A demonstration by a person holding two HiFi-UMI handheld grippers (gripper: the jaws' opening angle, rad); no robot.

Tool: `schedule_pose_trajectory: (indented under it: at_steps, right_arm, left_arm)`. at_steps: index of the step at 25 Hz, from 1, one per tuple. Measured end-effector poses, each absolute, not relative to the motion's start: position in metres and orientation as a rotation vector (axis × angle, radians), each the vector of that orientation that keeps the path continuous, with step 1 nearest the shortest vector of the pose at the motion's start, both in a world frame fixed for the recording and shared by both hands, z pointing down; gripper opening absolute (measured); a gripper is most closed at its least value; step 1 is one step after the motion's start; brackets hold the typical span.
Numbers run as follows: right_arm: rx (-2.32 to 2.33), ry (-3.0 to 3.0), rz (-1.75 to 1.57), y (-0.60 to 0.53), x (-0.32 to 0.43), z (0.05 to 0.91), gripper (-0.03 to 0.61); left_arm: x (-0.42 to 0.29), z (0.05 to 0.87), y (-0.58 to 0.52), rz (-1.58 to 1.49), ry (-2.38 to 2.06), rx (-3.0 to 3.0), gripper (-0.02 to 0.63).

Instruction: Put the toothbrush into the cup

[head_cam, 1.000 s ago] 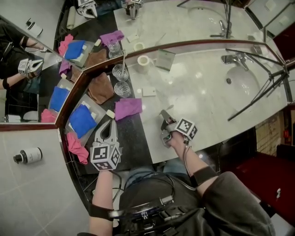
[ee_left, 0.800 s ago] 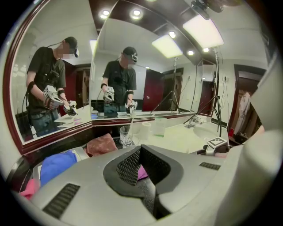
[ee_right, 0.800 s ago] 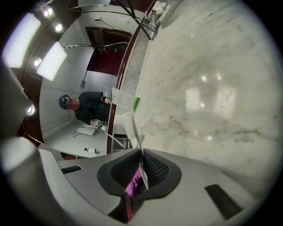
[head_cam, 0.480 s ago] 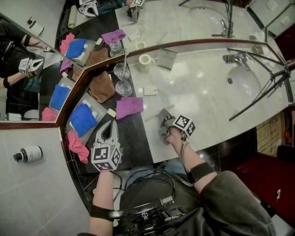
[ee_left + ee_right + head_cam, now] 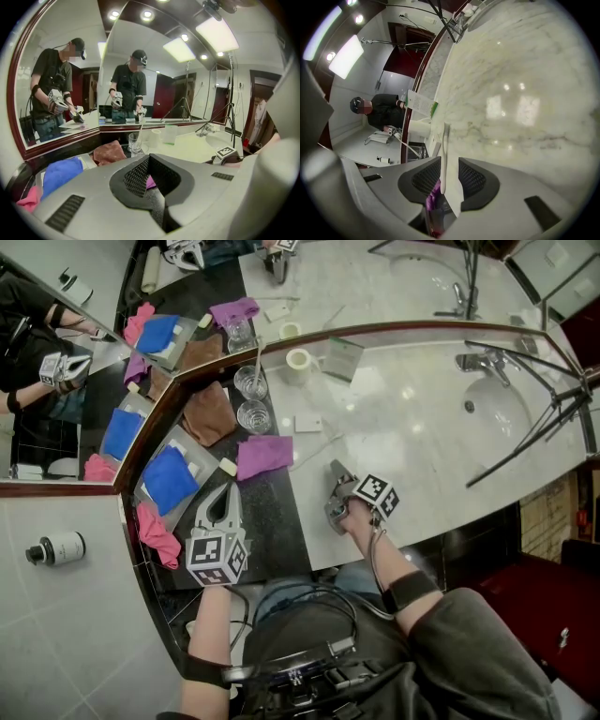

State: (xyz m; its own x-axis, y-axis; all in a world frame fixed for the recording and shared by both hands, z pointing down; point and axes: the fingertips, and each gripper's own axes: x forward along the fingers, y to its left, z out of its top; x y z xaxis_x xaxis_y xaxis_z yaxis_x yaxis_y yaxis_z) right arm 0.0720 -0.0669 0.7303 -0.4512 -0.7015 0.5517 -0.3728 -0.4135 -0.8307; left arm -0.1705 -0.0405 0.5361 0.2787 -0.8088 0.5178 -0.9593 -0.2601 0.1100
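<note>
A thin white toothbrush (image 5: 444,154) lies lengthwise between the jaws of my right gripper (image 5: 450,164), just over the marble counter (image 5: 520,84). The jaws have just been opening; they stand apart and neither pad presses the brush. In the head view the right gripper (image 5: 334,471) is at the counter's near edge, and the brush (image 5: 317,450) reaches toward the cups. Two glass cups stand by the mirror corner; the far cup (image 5: 248,382) holds another brush and the near cup (image 5: 253,416) looks empty. My left gripper (image 5: 223,493) hovers shut over the dark strip, jaws together (image 5: 149,159).
A purple cloth (image 5: 262,457) lies between the grippers and the cups, with a brown cloth (image 5: 208,415), a blue towel on a tray (image 5: 169,479) and a pink cloth (image 5: 157,535) to the left. Further along are a white roll (image 5: 298,360), a sink (image 5: 492,407), a tap and tripod legs.
The right gripper has dipped slightly toward the counter and its jaws have spread off the toothbrush. The left gripper has not moved.
</note>
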Motion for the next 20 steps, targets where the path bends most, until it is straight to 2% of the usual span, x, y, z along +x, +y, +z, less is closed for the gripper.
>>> schedule_pose_trajectory:
  at_steps: [6, 9, 12, 20]
  right_arm:
    - [-1.452, 1.674, -1.902, -0.074, 0.075, 0.706, 0.129]
    - [-1.422, 1.853, -1.821, -0.082, 0.081, 0.672, 0.057]
    - [-1.376, 2.090, -1.684, -0.093, 0.087, 0.628, 0.015]
    - [-1.335, 2.621, -1.288, -0.101, 0.111, 0.547, 0.015]
  left_arm:
    - [-0.165, 0.533, -0.040, 0.503, -1.596, 2.161, 0.003]
    - [-0.158, 0.526, -0.039, 0.491, -1.601, 2.169, 0.003]
    - [-0.148, 0.519, -0.039, 0.472, -1.613, 2.180, 0.003]
    - [-0.131, 0.505, -0.035, 0.441, -1.655, 2.179, 0.003]
